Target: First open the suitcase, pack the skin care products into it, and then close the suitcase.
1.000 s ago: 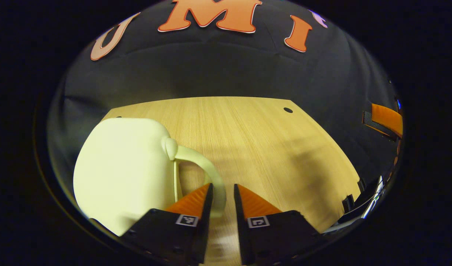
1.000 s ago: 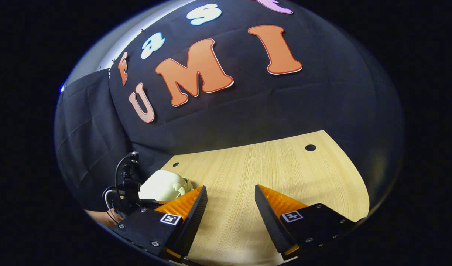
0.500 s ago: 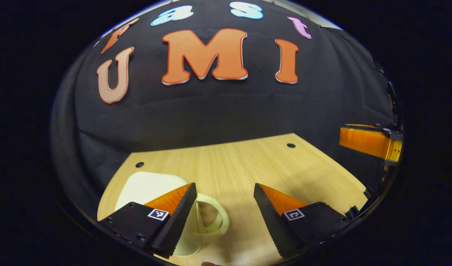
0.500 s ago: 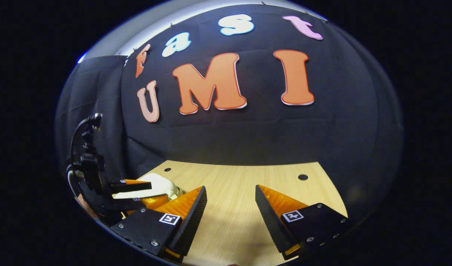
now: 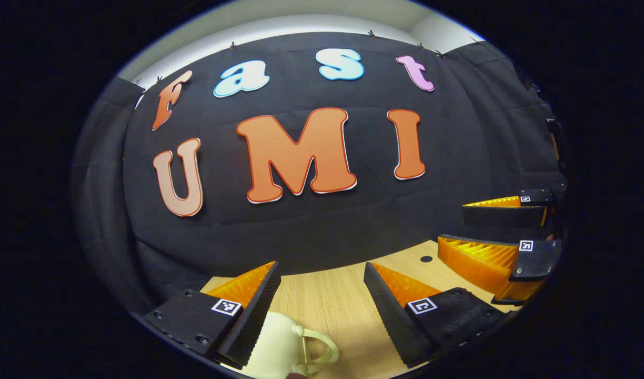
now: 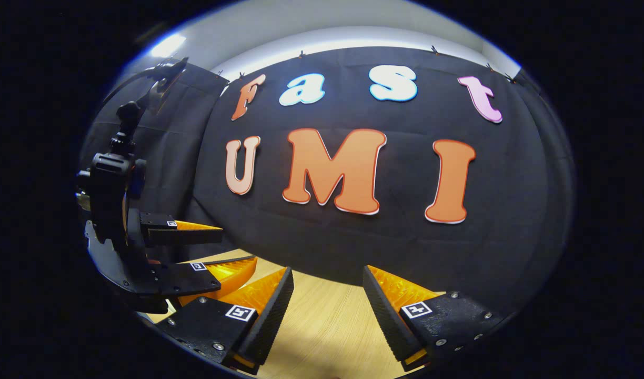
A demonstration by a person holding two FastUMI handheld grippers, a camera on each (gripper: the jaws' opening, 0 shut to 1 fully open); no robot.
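Observation:
A small cream suitcase [image 5: 277,350] with a loop handle [image 5: 324,348] lies on the wooden table [image 5: 327,305], at the bottom of the left gripper view, just below and apart from my left gripper [image 5: 321,266]. That gripper is open and holds nothing. My right gripper [image 6: 327,269] is open too, raised over the table [image 6: 327,326] with nothing between its fingers. The left gripper [image 6: 238,243] also appears at the left of the right gripper view, and the right gripper [image 5: 453,223] at the right edge of the left gripper view. The suitcase lid looks shut.
The booth's black cloth wall stands behind the table's far edge. A small dark hole [image 5: 426,259] marks the table near its back right corner. A black camera mount [image 6: 111,179] rises above the left gripper.
My left gripper opened off the suitcase handle and lifted away, tilting up toward the wall. The right gripper also rose and tilted up, staying open. The suitcase stays on the table.

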